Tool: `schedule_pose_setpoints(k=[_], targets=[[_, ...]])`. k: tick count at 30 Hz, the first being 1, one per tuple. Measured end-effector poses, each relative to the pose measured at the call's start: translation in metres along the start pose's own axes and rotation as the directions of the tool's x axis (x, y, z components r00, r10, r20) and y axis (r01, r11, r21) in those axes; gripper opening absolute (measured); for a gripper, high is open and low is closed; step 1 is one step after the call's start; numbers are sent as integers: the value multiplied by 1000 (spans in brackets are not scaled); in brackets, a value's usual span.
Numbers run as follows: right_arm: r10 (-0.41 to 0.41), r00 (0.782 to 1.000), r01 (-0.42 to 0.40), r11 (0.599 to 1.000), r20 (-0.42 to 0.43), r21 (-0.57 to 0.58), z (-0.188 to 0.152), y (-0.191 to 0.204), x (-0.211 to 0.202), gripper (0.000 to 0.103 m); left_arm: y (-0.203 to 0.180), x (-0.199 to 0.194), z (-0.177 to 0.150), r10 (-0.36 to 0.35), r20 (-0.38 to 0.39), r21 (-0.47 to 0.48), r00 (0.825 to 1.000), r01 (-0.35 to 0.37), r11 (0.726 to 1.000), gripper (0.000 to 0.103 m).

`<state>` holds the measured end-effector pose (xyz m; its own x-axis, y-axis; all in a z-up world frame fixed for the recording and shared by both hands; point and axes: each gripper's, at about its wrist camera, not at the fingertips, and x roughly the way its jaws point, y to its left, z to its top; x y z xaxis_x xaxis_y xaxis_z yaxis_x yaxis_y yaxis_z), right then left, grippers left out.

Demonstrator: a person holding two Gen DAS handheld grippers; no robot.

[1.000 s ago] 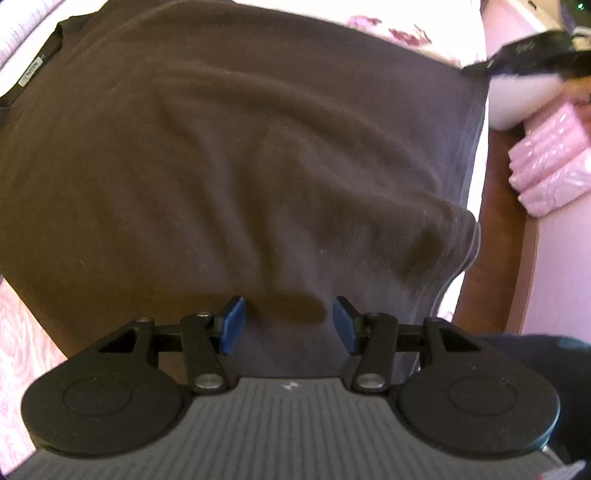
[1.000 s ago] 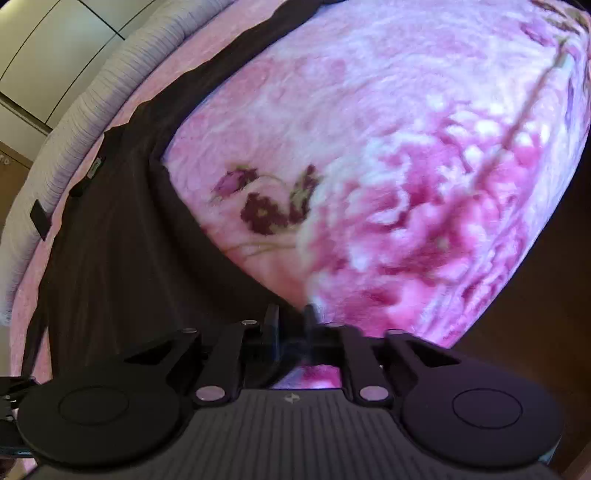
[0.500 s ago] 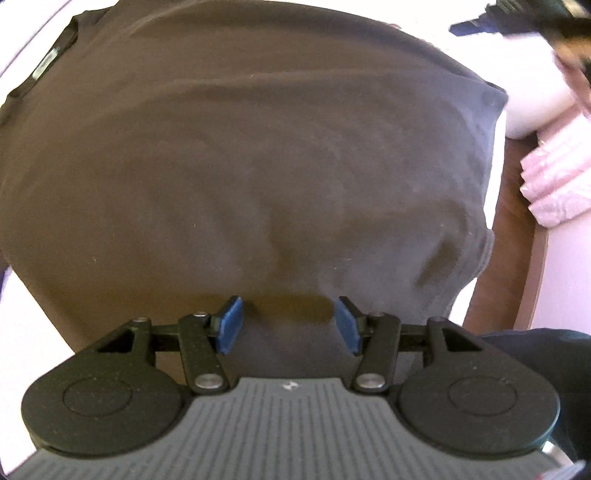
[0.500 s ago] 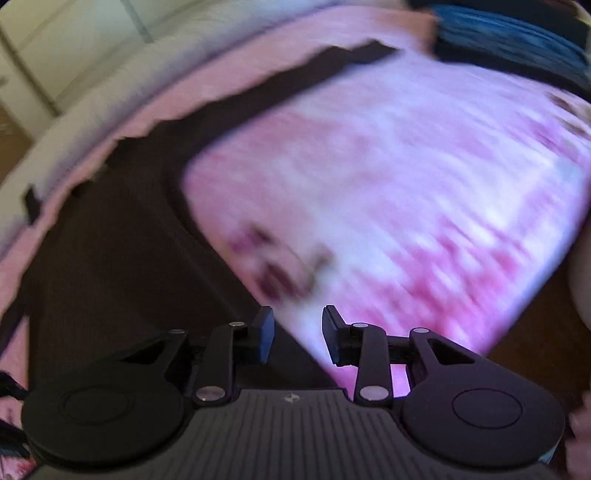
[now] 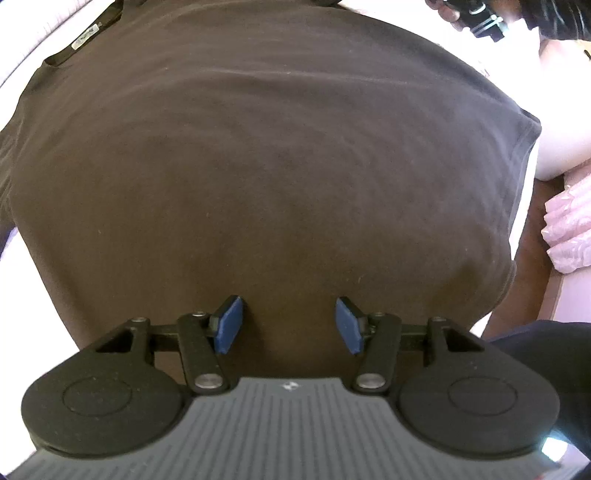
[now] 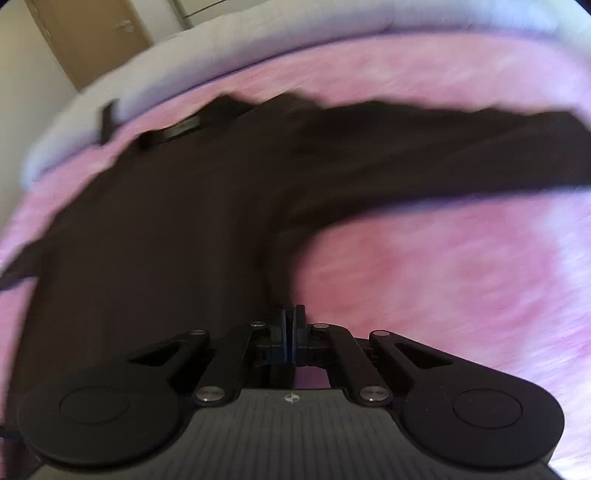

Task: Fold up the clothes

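A dark brown T-shirt (image 5: 266, 166) lies spread flat on the pink bed, its collar label at the far left. My left gripper (image 5: 288, 325) is open and empty, its blue pads just above the shirt's near hem. In the right wrist view the same shirt (image 6: 166, 229) lies on the pink blanket, one sleeve stretching to the right. My right gripper (image 6: 290, 328) has its jaws closed together at the shirt's side edge; the view is blurred, so whether cloth sits between them is unclear.
A pink floral blanket (image 6: 443, 277) covers the bed, with a grey padded headboard (image 6: 258, 55) behind. A wooden bed edge (image 5: 532, 258) and pink quilted fabric (image 5: 569, 229) lie at the right. The other gripper and hand (image 5: 476, 14) show at the top right.
My right gripper opened half a second ago, moved along the shirt's side edge and has now shut. My left gripper stayed open and drifted slightly over the shirt, which now lies smoother.
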<state>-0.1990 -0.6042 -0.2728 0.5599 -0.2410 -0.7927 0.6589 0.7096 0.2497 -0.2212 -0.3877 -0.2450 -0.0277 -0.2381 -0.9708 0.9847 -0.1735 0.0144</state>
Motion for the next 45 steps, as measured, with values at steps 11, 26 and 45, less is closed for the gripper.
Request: schedule_pose_setpoints(k=[11, 26, 45], targets=[[-42, 999, 41, 998, 15, 54, -87, 28, -89, 25, 2, -8, -34, -39, -87, 51, 995, 44, 998, 53], [-144, 989, 149, 964, -40, 220, -158, -8, -132, 31, -1, -21, -64, -42, -149, 108, 988, 58, 992, 53], [-259, 963, 270, 938, -81, 218, -171, 41, -190, 68, 15, -59, -64, -12, -71, -18, 997, 11, 1000, 55]])
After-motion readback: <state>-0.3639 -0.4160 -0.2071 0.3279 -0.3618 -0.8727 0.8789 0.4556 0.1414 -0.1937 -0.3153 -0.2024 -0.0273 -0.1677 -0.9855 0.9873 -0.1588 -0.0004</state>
